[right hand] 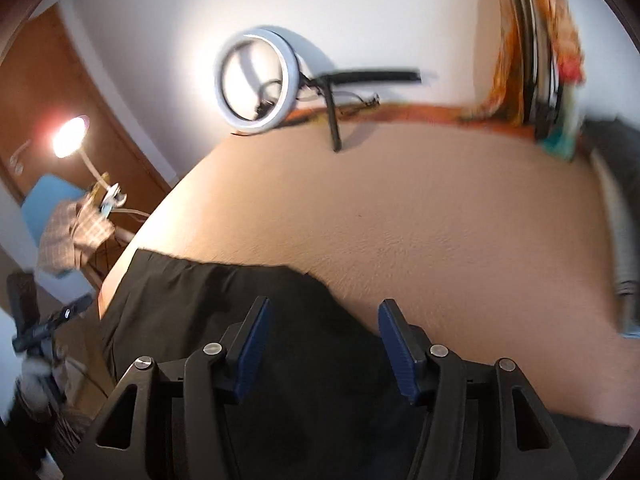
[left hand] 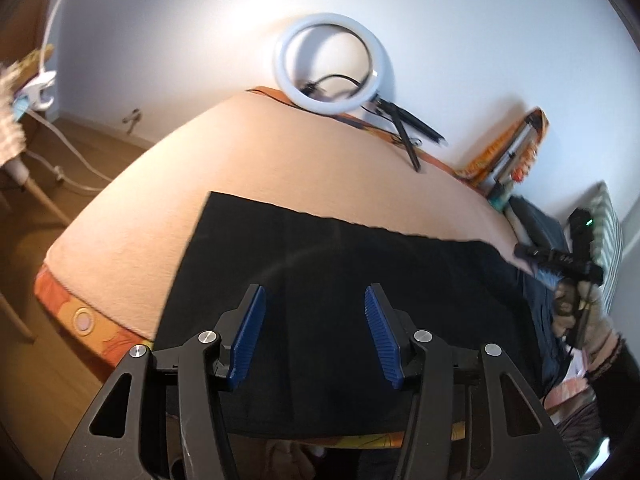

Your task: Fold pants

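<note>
Peach-covered bed against a white wall. White ring light at the far edge, leaning on the wall, black tripod legs beside it. Lit lamp before a wooden door. Checked cloth on a blue chair.

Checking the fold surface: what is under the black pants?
The black pants lie on a peach bed cover, bare around them. What lies beneath the fabric itself is covered and cannot be seen.

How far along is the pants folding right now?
The black fabric pants lie flat as a neat-edged dark panel on the peach bed cover, so some folding looks done. Nothing is in hand: left tool and right tool both hover open. Any final fold remains.
</note>
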### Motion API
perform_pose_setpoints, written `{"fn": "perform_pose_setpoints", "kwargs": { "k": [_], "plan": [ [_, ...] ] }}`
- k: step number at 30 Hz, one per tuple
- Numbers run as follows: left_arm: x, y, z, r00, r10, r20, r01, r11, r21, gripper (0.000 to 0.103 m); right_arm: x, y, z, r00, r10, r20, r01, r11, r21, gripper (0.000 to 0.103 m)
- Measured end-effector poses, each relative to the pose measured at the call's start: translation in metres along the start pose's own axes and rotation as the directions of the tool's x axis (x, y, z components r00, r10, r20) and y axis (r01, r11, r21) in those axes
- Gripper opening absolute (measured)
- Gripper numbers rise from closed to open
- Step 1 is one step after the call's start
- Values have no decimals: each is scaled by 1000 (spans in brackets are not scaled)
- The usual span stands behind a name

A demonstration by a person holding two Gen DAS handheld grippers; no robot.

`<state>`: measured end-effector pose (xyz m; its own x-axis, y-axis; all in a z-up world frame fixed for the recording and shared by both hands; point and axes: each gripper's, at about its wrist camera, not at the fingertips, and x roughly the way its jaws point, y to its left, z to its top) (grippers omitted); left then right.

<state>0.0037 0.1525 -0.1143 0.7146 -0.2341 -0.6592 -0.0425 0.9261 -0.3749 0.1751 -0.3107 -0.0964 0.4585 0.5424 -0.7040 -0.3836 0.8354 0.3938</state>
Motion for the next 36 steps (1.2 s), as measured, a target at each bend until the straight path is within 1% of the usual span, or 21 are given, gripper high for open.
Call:
{"fn": "perform_pose_setpoints", "kwargs": {
  "k": [2, 4, 6, 7, 8, 9, 11, 12, 15, 18, 19, 21, 22, 23, 24, 25, 26, 29, 33, 36],
  "plan": [
    [-4, 11, 3, 1000, -1, 6, 1, 999, -49, 54, 12, -8, 3, 999, 41, -31, -39, 999, 35, 60],
    [-11, 26, 6, 1000, -8, 19, 10, 993, -117, 55, 23, -11, 5, 997, 59, -59, -56, 997, 46, 60],
    [-17, 38, 6, 999, 3, 33, 2, 988, -157, 55, 33, -8, 3, 993, 82, -82, -78, 996, 47, 59],
    [-20, 43, 5, 999, 10, 39, -3, 985, -174, 55, 34, -8, 3, 992, 89, -88, -85, 995, 42, 53],
    [-25, 51, 3, 999, 22, 47, -13, 980, -199, 55, 38, -4, 2, 991, 96, -97, -94, 995, 29, 40],
    [-28, 59, 1, 998, 33, 50, -21, 975, -223, 55, 41, 1, 2, 990, 92, -108, -92, 996, 7, 35],
    [-34, 75, -7, 998, 44, 50, -28, 959, -283, 55, 43, 13, 0, 993, 45, -106, -52, 997, -56, 18],
    [-35, 81, -11, 998, 44, 45, -28, 951, -307, 55, 43, 18, 1, 994, 31, -103, -39, 996, -76, 14],
    [-35, 95, -25, 999, 39, 20, -29, 933, -358, 55, 39, 30, 2, 996, -53, -72, 42, 987, -153, 10],
    [-36, 100, -36, 999, 35, 6, -30, 924, -382, 55, 46, 38, -3, 989, -122, -81, 104, 974, -201, 10],
    [-35, 101, -40, 1000, 29, 2, -26, 919, -394, 55, 47, 39, -4, 988, -133, -83, 114, 972, -205, 10],
    [-32, 104, -47, 1000, 6, -9, -9, 907, -421, 55, 44, 39, -2, 988, -131, -76, 115, 976, -184, 15],
    [-30, 104, -49, 1000, 1, -16, -8, 906, -424, 55, 41, 39, -1, 989, -127, -71, 113, 979, -169, 20],
    [-27, 104, -52, 1000, -6, -26, -5, 904, -427, 55, 37, 39, 0, 990, -128, -58, 118, 981, -152, 31],
    [-26, 104, -54, 999, -15, -31, 0, 902, -432, 55, 29, 42, 1, 990, -135, -35, 129, 981, -143, 37],
    [-25, 104, -57, 999, -28, -34, 11, 898, -440, 55, 26, 46, 1, 990, -142, -19, 137, 980, -147, 39],
    [-23, 104, -60, 998, -49, -36, 27, 890, -455, 55, 20, 52, 1, 990, -144, -6, 141, 976, -164, 39],
    [-18, 105, -65, 997, -70, -45, 40, 881, -471, 55, 6, 70, -5, 988, -154, 27, 156, 965, -213, 41],
    [-14, 105, -66, 993, -112, -37, 79, 866, -494, 55, -6, 80, -13, 990, -129, 56, 138, 967, -215, 41],
    [-13, 105, -64, 993, -118, -30, 88, 864, -495, 54, -13, 85, -17, 991, -112, 71, 124, 972, -200, 41]
  ]
}}
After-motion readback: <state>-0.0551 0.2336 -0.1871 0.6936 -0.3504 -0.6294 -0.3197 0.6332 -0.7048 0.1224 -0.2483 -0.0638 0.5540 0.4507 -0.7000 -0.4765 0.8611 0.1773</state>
